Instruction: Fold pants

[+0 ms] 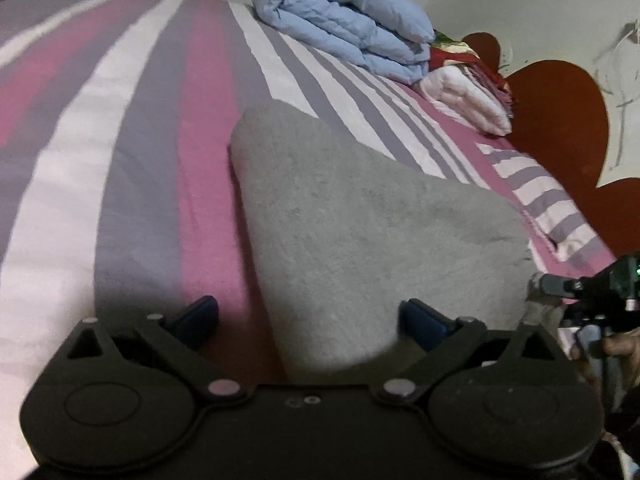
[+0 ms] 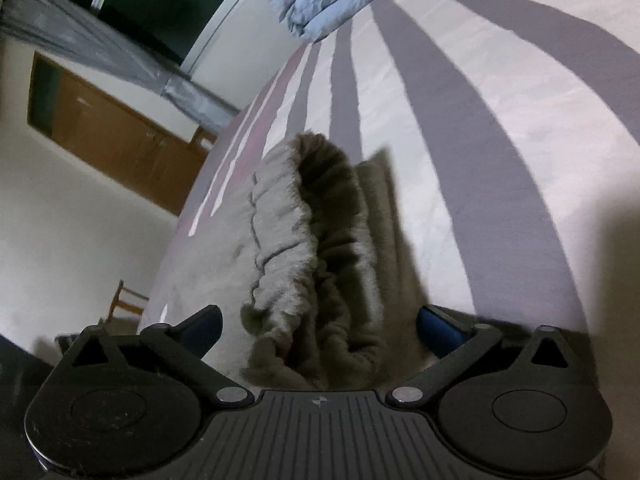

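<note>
The grey fleece pants (image 1: 360, 220) lie on the striped bed sheet (image 1: 140, 160), already doubled into a thick pad, elastic waistband (image 2: 304, 216) gathered and gaping toward the right tongs (image 2: 320, 330). They look soft, light and limp (likely to sag if lifted by one point), so the waistband corners or the folded edge seem the best holds. Both the right tongs and the left tongs (image 1: 308, 322) stand wide open, straddling cloth without gripping it. A folded blue quilt (image 1: 344, 16) and a folded pink blanket (image 1: 468, 100) sit well apart, obstructing nothing.
</note>
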`<state>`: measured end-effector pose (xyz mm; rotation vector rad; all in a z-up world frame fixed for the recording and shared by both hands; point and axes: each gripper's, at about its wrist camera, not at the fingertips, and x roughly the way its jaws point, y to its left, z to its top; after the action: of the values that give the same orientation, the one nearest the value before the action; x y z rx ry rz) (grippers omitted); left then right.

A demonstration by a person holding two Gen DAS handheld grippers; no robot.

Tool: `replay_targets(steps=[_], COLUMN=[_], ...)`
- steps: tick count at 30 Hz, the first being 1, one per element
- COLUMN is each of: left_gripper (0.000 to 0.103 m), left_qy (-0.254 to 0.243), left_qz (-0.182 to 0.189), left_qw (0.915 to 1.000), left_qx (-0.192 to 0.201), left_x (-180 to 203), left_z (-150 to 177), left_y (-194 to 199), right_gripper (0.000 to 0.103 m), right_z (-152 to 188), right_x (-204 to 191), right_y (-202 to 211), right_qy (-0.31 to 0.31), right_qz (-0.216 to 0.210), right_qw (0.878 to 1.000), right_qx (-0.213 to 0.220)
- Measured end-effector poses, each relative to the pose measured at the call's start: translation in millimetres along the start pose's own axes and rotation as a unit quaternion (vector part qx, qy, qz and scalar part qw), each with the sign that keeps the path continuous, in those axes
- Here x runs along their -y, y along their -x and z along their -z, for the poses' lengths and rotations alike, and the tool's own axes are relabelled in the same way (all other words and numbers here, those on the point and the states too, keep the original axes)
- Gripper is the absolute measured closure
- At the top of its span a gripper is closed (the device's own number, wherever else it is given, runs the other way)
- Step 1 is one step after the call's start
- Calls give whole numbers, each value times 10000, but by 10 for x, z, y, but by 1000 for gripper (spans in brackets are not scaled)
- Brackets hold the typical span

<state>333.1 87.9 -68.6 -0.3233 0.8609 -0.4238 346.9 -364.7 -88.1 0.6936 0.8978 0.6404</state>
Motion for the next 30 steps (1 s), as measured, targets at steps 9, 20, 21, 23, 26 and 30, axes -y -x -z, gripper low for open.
replay_targets(steps=[9, 20, 21, 23, 26, 30], left_gripper=[22, 75, 78, 82, 85, 87], left_qy=[72, 1147, 1206, 1326, 1203, 1044], left_qz=[637, 1779, 1813, 1944, 2024, 2141], left_qw=[9975, 9772, 9759, 9719, 9719, 9710], left_qx=[-301, -190, -132, -39, 20, 207], left_x=[-215, -391, -419, -474, -429, -337], left_z=[-136, -9, 2, 36, 34, -206], left_y=[-82, -396, -392, -356, -271, -144], right_gripper=[18, 26, 33, 47, 52, 53], right_z=[-123, -259, -282, -301, -318, -498], right_x=[57, 129, 124, 127, 95, -43], right_y=[-234, -460, -469, -444, -349, -295], right_qy=[-46, -178, -192, -161, 71, 161], right_qz=[-485, -835, -789, -678, -771, -1006], right_qw=[9985, 9952, 9956, 9963, 9950, 9937], right_qx=[-251, -487, -461, -498, -629, -463])
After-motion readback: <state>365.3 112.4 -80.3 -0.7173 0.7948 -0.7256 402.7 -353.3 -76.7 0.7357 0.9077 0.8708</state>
